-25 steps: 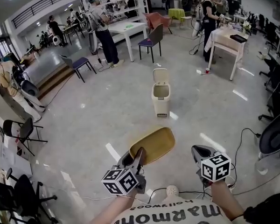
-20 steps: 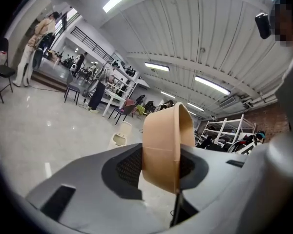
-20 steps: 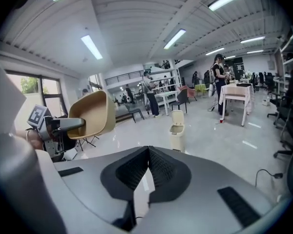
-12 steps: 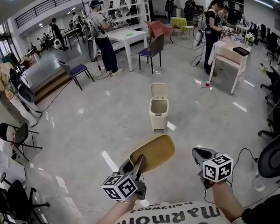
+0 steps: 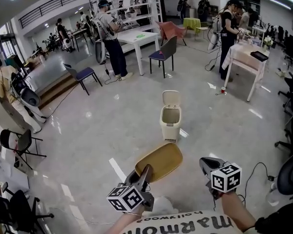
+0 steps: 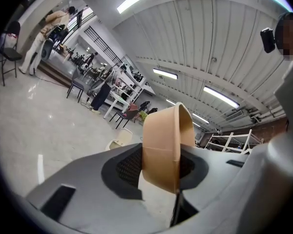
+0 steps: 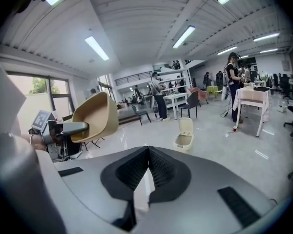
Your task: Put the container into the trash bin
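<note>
Left gripper (image 5: 145, 171) pinches the container (image 5: 162, 160) by its rim; right gripper (image 5: 203, 162) closed, seemingly empty; trash bin (image 5: 170, 123) interior unclear.

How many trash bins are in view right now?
1. The beige trash bin, lid up, stands on the floor straight ahead, beyond the tan container gripped by the left gripper. More may be out of sight.

The container (image 5: 159, 162) is tan and the trash bin (image 5: 170, 117) cream, on a glossy pale grey floor (image 5: 88, 130). The left gripper (image 5: 146, 169) and right gripper (image 5: 203, 161) are grey, with black ribbed pads and cubes patterned in black-and-white squares.
</note>
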Demonstrator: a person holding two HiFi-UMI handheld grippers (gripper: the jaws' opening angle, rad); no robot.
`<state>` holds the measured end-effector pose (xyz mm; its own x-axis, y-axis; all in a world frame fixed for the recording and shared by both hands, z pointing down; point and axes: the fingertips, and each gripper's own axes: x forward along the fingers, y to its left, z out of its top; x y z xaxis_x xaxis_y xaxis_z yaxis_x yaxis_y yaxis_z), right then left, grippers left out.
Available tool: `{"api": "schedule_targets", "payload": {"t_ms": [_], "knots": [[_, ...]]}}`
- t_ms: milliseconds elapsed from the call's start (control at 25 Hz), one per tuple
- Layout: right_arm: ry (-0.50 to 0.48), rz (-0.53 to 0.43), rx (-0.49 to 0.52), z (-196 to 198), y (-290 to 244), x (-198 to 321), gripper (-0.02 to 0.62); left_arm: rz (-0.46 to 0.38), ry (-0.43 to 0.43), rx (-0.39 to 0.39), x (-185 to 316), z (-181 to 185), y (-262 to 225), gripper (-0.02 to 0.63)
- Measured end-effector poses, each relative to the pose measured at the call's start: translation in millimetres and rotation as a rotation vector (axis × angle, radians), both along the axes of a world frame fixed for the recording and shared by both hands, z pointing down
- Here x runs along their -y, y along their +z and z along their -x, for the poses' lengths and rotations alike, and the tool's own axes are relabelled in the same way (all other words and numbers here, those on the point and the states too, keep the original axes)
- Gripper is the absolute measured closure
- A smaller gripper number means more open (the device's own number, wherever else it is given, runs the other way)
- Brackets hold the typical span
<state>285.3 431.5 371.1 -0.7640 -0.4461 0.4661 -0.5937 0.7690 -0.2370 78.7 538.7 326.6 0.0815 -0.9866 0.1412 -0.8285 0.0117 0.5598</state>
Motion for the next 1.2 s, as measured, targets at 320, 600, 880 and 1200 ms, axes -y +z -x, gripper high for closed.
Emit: {"api": "schedule_targets", "payload": {"t_ms": [320, 600, 880, 1200], "knots": [[0.030, 0.030, -0.059, 36, 24, 67, 0.594, -0.001, 0.065, -0.024, 86, 38, 20, 0.483], [0.082, -0.018, 0.006, 108, -18, 156, 0.594, -0.006, 0.136, 0.051, 173, 104, -8, 0.483], [0.131, -0.007, 0.006, 157, -10, 207, 0.594, 0.009, 0.166, 0.104, 233, 165, -5, 0.483], [0.198, 0.019, -0.023, 165, 0, 227, 0.594, 0.016, 0.229, 0.070, 276, 187, 3, 0.482]]}}
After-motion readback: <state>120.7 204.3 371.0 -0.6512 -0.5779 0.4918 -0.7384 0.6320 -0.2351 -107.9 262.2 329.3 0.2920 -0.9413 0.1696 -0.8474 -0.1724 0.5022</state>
